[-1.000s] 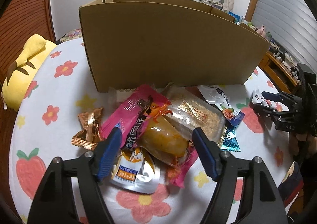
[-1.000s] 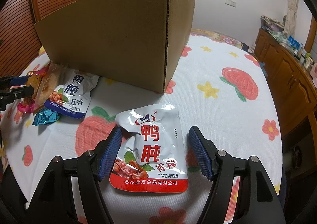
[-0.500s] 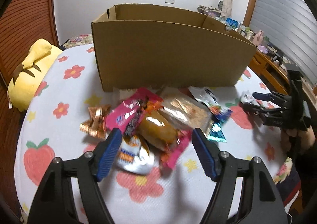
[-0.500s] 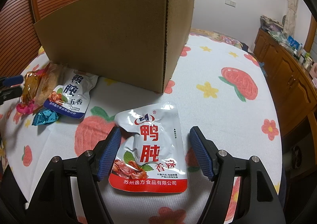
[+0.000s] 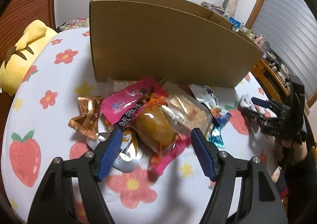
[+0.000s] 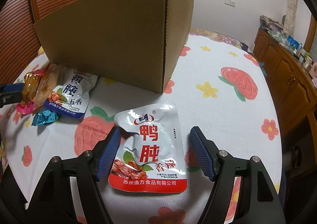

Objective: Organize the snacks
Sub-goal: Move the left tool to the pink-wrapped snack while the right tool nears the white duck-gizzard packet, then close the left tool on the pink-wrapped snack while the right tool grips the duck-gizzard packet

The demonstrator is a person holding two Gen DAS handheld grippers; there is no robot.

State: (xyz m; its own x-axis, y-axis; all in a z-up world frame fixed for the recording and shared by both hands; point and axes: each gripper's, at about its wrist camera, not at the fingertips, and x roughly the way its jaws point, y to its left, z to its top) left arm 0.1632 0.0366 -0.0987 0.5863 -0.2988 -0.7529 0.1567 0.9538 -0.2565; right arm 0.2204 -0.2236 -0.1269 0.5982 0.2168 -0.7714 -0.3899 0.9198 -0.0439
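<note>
A: Entry, snack sort. Where do the snacks lie?

B: All visible ones are outside the cardboard box [image 5: 168, 45], on the flowered bedspread [image 6: 227, 117]. A heap sits against the box's near wall: pink packet [image 5: 136, 103] on top, clear wrapped cake [image 5: 188, 109] beside it, gold candy wrapper [image 5: 87, 115] toward the bedspread's left edge, a silver sachet [image 5: 128, 154] under the pink one, a teal candy [image 5: 215, 136] on the right. A white-and-blue pouch [image 6: 76, 95] lies at the foot of the box wall, next to the heap. A white-and-red pouch [image 6: 150, 148] lies apart, near the box's right corner.

A: Anything inside the box?

B: Cannot tell; from both views only the outer walls and part of the far inner wall show.

A: Claws?

B: Left gripper [image 5: 156, 148] is spread, astride the pink packet's lower end; pads not pressing on it that I can see. Its jaws have just been narrowing a little. Right gripper [image 6: 154, 152] is spread around the white-and-red pouch; the left pad is at the pouch's crumpled edge, the right pad stands clear. Nothing is lifted.

A: Progress?

B: My judgement: early. Seven items remain outside, none visibly stowed. Two pickups appear lined up; all transfers are still to do.
</note>
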